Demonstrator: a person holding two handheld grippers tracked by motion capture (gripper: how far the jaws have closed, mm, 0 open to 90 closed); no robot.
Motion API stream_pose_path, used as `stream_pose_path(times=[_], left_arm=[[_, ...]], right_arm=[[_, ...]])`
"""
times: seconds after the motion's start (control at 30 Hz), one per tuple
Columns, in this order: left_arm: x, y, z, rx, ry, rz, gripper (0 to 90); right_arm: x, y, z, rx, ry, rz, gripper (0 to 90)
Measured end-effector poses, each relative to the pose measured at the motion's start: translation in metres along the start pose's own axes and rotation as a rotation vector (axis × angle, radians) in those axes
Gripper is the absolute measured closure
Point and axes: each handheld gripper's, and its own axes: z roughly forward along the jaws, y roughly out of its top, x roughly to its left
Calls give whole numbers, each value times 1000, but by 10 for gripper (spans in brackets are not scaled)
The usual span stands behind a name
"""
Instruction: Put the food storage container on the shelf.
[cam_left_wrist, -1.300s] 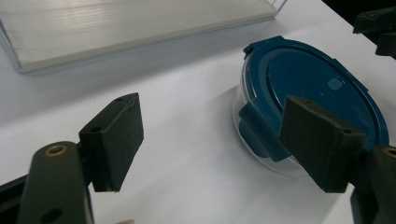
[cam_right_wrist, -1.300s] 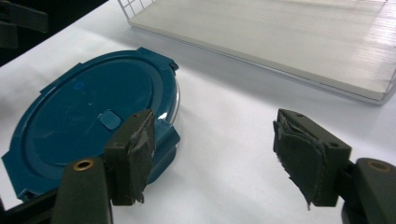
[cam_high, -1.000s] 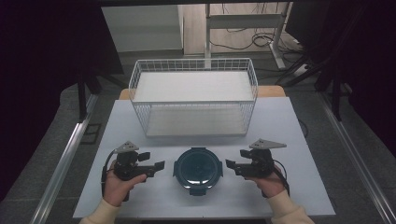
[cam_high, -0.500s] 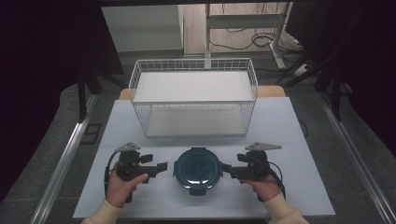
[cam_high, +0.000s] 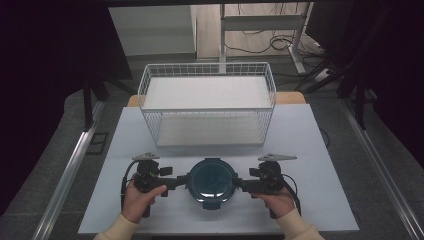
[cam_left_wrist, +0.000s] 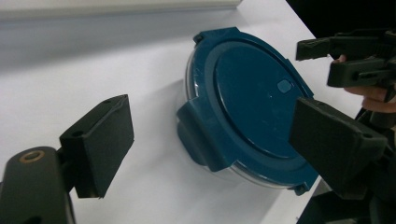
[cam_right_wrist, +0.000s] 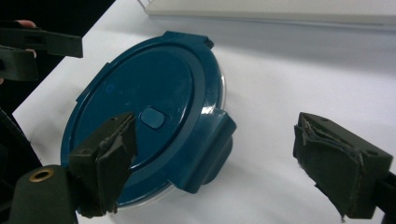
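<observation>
- A round container (cam_high: 212, 181) with a dark blue plastic clip-on lid sits on the white bench (cam_high: 310, 135), between the two tongs; its contents stay hidden.
- Left tongs (cam_high: 181, 182) and right tongs (cam_high: 239, 184) have just been opening; both stand released, each straddling a lid clip.
- Beyond them stands a white wire basket (cam_high: 207, 107).

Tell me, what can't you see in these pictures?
- Inside the round box: the blue lid covers it in every view.
- The lid's far clips: in the left gripper view, the right gripper blocks one.
- The basket's bottom: high view, too small to tell.
</observation>
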Motion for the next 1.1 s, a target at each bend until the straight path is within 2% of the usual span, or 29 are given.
stream_pose_path(times=[0.1, 0.2, 0.3, 0.4, 0.5, 0.6, 0.67, 0.77, 1.1], left_arm=[[1, -1, 5, 21, -11, -7, 137], [9, -5, 9, 35, -56, -66, 140], [11, -7, 13, 51, -63, -78, 143], [12, -9, 21, 74, -95, -101, 149], [14, -11, 27, 93, -96, -115, 154], [19, -14, 33, 103, -130, -147, 163], [20, -13, 35, 104, -133, -151, 174], [21, -13, 39, 108, -172, -181, 177], [17, -15, 48, 141, -211, -201, 263]], right_arm=[[3, 0, 5, 9, 3, 2, 136], [5, -1, 12, 27, 19, 1, 134], [4, -2, 15, 38, 28, 10, 133], [4, -4, 20, 48, 38, 26, 133], [4, -4, 26, 57, 38, 37, 128], [3, -4, 31, 62, 49, 67, 126], [2, -5, 36, 65, 72, 94, 127], [2, -6, 38, 67, 92, 114, 128], [1, -9, 46, 97, 171, 191, 150]])
